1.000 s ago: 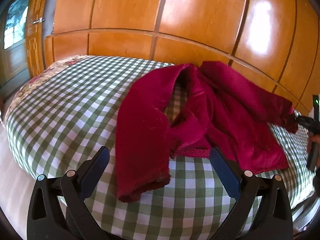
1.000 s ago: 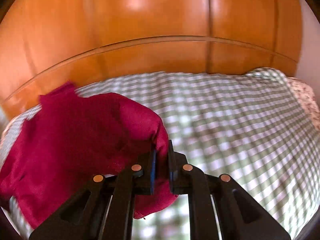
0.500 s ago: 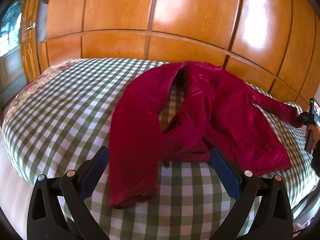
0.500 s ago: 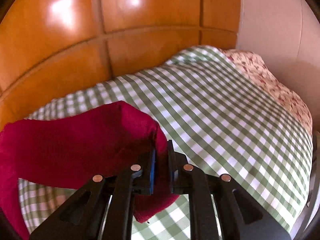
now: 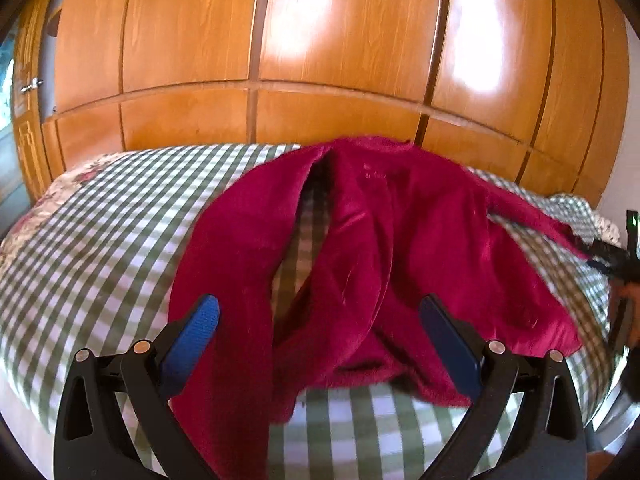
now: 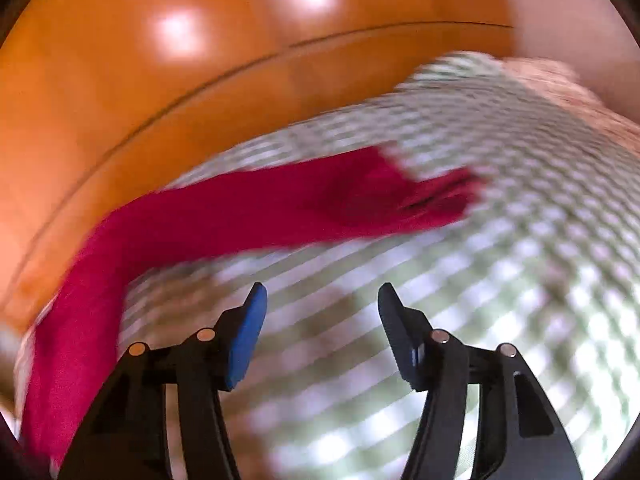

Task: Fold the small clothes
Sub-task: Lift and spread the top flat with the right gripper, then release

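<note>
Right hand-held gripper (image 6: 322,300) has let go of the sleeve (image 6: 360,196) it pinched a second ago; jaws just opened, now partly apart, nothing between them (view blurred). Sleeve lies ahead on the checked bed (image 6: 500,260). Left hand-held gripper (image 5: 318,314) gapes wide, empty, over the red garment (image 5: 400,240).

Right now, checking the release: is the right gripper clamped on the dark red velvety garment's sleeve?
No: the right gripper has just been opening, nothing between its jaws, and the dark red sleeve lies beyond them on the checked bedcover.
</note>
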### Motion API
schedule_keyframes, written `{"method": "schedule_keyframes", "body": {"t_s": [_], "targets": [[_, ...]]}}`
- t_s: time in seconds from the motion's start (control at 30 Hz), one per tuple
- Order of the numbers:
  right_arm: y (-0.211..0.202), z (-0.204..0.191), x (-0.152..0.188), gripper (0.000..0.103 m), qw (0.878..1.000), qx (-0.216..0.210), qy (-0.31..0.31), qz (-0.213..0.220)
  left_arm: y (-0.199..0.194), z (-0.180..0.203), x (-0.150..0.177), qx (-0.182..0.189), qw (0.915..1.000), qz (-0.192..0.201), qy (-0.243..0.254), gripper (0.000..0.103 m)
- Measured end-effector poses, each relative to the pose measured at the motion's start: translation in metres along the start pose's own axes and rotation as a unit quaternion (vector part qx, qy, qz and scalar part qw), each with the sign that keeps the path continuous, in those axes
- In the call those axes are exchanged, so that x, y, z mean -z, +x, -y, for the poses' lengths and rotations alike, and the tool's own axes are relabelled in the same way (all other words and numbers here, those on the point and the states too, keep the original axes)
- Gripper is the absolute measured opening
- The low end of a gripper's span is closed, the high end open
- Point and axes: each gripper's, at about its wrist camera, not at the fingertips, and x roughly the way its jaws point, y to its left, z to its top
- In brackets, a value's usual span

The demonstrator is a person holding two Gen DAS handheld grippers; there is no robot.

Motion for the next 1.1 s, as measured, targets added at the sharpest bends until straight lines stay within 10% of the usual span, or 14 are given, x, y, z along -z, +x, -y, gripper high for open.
{"method": "schedule_keyframes", "body": {"t_s": [0.2, 0.33, 0.47, 0.63, 0.7, 0.87, 1.1], "targets": [[-0.007, -0.084, 0.053, 0.053, 0.980, -0.152, -0.088, -0.097, 0.017, 0.002, -0.006, 0.025, 0.9991, -0.028, 0.019, 0.083], [0.001, -0.120, 0.085, 0.045, 0.963, -0.180, -0.112, -0.166, 0.027, -0.005, -0.001, 0.045, 0.9973, -0.057, 0.003, 0.083], [0.004, -0.136, 0.104, 0.010, 0.951, -0.215, -0.074, -0.209, 0.039, -0.010, 0.012, 0.038, 0.9950, -0.092, -0.006, 0.083], [-0.030, -0.129, 0.077, 0.009, 0.951, -0.262, -0.043, -0.159, 0.033, -0.021, 0.013, 0.048, 0.9936, -0.099, -0.026, 0.025], [-0.050, -0.120, 0.062, 0.008, 0.954, -0.268, -0.039, -0.132, 0.028, -0.030, 0.012, 0.073, 0.9901, -0.107, -0.055, 0.008], [-0.089, -0.094, 0.043, 0.007, 0.964, -0.247, -0.040, -0.093, 0.007, -0.038, 0.018, 0.109, 0.9846, -0.106, -0.085, 0.004], [-0.046, -0.038, 0.086, 0.008, 0.971, -0.157, -0.002, -0.179, 0.010, -0.038, 0.048, 0.088, 0.9834, -0.142, -0.070, 0.004]]}}
